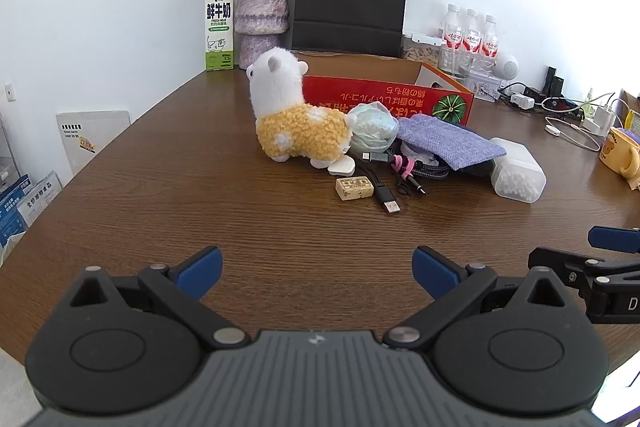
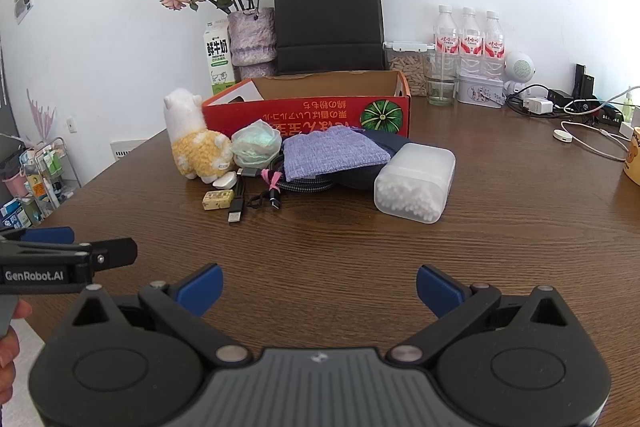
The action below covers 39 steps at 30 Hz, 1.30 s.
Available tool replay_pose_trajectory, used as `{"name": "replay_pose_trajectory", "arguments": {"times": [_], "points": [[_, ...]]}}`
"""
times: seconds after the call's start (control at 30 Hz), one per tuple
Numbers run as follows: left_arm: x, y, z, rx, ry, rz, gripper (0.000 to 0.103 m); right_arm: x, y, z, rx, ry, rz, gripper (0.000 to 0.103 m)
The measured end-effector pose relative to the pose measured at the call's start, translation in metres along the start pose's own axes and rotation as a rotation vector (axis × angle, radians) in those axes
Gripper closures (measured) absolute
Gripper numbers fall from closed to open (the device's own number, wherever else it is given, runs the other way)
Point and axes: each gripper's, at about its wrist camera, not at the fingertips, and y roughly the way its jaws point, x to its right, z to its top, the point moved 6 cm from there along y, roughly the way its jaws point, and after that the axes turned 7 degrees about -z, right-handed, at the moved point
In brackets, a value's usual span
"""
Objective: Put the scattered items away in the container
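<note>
Looks like a home or small lived-in office from where I'm driving this. Big brown wood-grain table [image 2: 500, 227] shoved against a plain white wall, with a vase of dried roses [image 2: 252, 35], a milk carton [image 2: 216, 59] and a black paper shopping bag [image 2: 328, 19] along the back. Upper right there's bottled water [image 2: 470, 39] plus a tangle of chargers and cables [image 2: 560, 103]. Far left, a little rack of toiletries [image 2: 44, 171].

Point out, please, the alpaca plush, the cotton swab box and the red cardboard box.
alpaca plush [image 1: 298, 135]: left wrist view, on its yellow woolly body.
cotton swab box [image 2: 416, 183]: right wrist view, on its translucent side wall.
red cardboard box [image 2: 308, 113]: right wrist view, on its printed front wall.
</note>
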Motion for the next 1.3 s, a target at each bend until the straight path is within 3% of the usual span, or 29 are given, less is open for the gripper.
{"name": "replay_pose_trajectory", "arguments": {"times": [0.8, 1.3], "points": [[0.002, 0.022, 0.014, -0.012, 0.011, -0.012, 0.0, 0.008, 0.021, 0.01, -0.026, 0.0, -0.02, 0.0], [-0.01, 0.062, 0.044, -0.023, -0.018, 0.006, 0.0, 0.039, 0.066, 0.039, -0.041, 0.027, -0.106, 0.0]]}}
